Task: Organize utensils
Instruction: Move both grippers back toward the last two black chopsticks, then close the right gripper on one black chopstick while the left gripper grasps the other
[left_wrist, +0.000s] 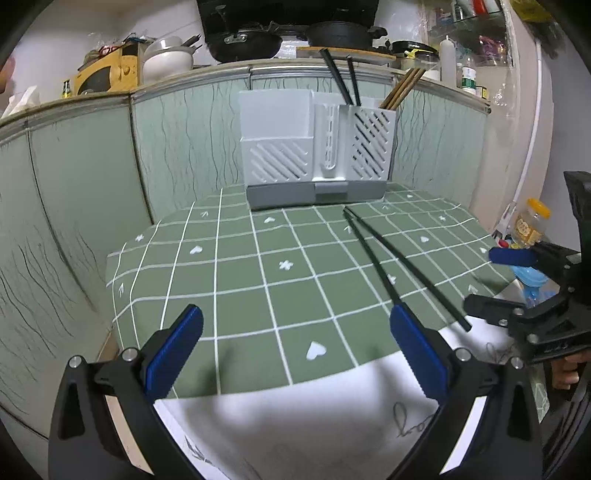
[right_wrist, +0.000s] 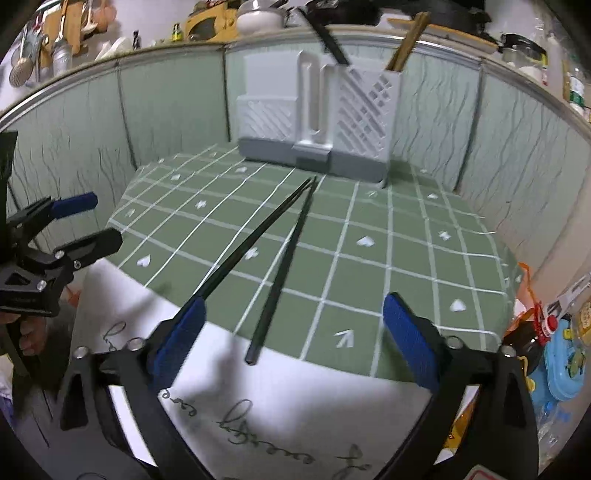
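Two black chopsticks (left_wrist: 408, 268) lie in a narrow V on the green checked cloth (left_wrist: 258, 277), tips toward the white utensil holder (left_wrist: 314, 147) at the back. The holder's right compartment has black and wooden chopsticks standing in it. My left gripper (left_wrist: 295, 350) is open over the cloth's near edge, and its right finger covers the end of one chopstick. My right gripper (right_wrist: 295, 339) is open. One chopstick (right_wrist: 283, 269) ends between its fingers, untouched, and the other chopstick (right_wrist: 251, 238) ends at its left finger. Each gripper shows in the other's view: right gripper (left_wrist: 498, 282), left gripper (right_wrist: 85, 225).
Green patterned panels (left_wrist: 92, 184) wall the table on the left and back, with pots and a pan on the counter beyond. A white sheet (right_wrist: 295, 406) with handwriting lies under the cloth's near edge. Bottles and a blue plastic item (right_wrist: 561, 362) crowd the right side.
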